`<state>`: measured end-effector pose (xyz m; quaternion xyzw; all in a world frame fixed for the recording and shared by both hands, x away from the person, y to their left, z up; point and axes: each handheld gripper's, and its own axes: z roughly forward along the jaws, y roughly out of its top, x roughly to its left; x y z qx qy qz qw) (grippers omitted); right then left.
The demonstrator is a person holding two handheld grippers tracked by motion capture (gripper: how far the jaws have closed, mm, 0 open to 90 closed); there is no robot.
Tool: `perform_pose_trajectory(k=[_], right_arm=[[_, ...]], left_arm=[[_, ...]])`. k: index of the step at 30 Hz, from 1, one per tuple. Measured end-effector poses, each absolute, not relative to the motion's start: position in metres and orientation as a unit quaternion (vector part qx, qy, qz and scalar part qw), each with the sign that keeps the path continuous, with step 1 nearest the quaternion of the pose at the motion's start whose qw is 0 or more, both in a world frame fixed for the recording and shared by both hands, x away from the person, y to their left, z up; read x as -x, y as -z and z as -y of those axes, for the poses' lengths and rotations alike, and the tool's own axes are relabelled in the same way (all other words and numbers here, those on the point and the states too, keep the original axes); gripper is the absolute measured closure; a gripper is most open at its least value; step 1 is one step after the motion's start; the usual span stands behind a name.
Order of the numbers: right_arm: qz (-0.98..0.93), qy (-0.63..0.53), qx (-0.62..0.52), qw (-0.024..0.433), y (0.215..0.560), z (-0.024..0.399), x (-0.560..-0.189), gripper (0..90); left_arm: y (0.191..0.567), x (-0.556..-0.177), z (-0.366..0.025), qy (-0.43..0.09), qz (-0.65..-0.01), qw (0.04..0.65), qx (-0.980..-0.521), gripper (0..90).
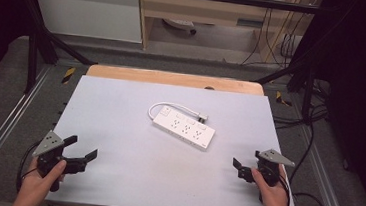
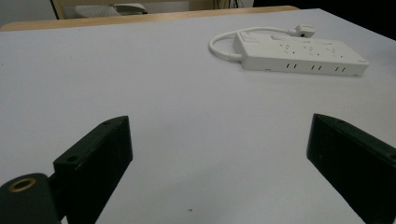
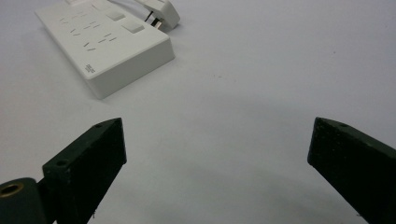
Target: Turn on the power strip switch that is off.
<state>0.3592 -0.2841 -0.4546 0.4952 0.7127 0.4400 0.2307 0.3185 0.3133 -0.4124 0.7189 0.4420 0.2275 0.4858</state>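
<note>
A white power strip (image 1: 184, 128) lies near the middle of the pale table top (image 1: 120, 107), its short white cable looped round to a plug (image 1: 202, 118) beside it. My left gripper (image 1: 82, 147) rests low at the table's near left, held by a hand, jaws wide apart with nothing between them. The left gripper view has the strip (image 2: 301, 55) far ahead to the right. Near the right front corner my right gripper (image 1: 247, 163) stands open and empty too. Its own view puts the strip (image 3: 105, 44) and plug (image 3: 163, 11) ahead at upper left.
A wooden board edge (image 1: 173, 78) runs along the table's far side. Black frame bars (image 1: 294, 67) and loose cables (image 1: 313, 134) flank the table on the right. Beyond the table stand a white cabinet (image 1: 86, 9) and wooden shelving (image 1: 204, 14).
</note>
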Motion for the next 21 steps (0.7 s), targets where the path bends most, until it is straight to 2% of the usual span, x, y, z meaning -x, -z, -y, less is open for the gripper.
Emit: perform_pose_trajectory(k=[8,21], right_arm=[[-0.714,-0.446,-0.497,0.211,0.455,0.282,-0.359,4.1],[-0.707,-0.469,-0.482,0.218,0.442,0.274,-0.356,3.4]], left_arm=[[0.415,-0.321,-0.315,-0.224,-0.447,0.481,-0.720,7.0],[0.418,-0.323,-0.319,-0.215,-0.453,0.474,-0.724,7.3]])
